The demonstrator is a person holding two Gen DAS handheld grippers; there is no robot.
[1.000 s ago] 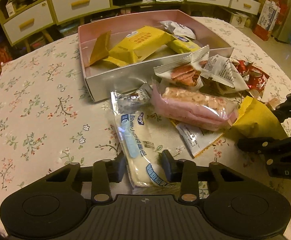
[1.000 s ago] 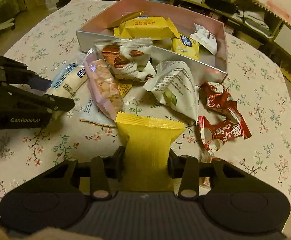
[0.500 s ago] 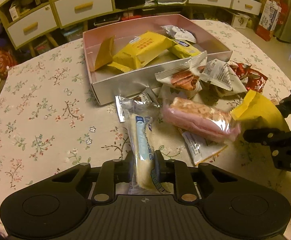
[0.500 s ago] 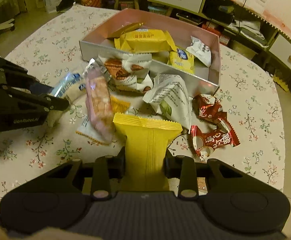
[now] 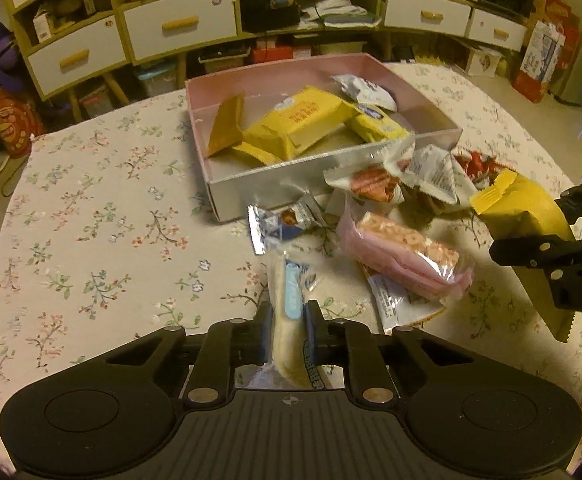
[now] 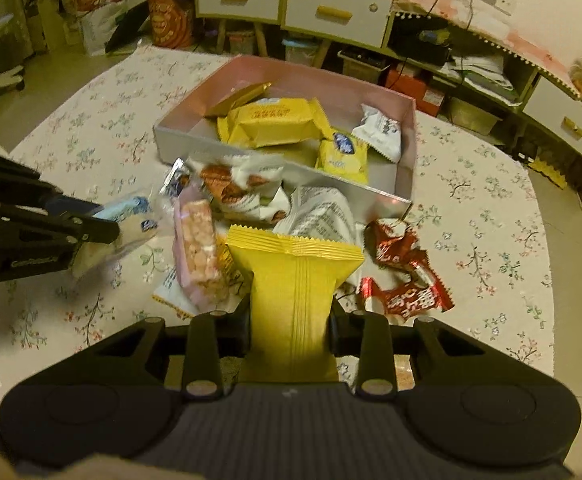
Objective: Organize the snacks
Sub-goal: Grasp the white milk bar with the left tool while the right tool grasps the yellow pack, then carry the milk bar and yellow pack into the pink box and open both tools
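Both grippers loaded. Left gripper (image 5: pixel 287 322) jaws clamped narrow on a long white-and-blue snack pack (image 5: pixel 287 308), gripped at its near end, far end sticking out forward over the floral tablecloth (image 5: pixel 91 240). Right gripper (image 6: pixel 289 326) jaws closed across the middle of a yellow wrapper (image 6: pixel 291 280), crimped top edge fanning out above the pinch. The pink box (image 5: pixel 431 128) sits beyond the loose pile, already holding several yellow packs and a white one. Judgement: both packs are light, soft film, likely slippery and crushable, so grip the body rather than the crimped seal and keep the squeeze gentle; the long one will probably droop from an end hold. Hard to read: print on all wrappers is blurred, the lower ends of both held packs hide behind the gripper bodies, and the pile overlaps so a count isn't reliable.
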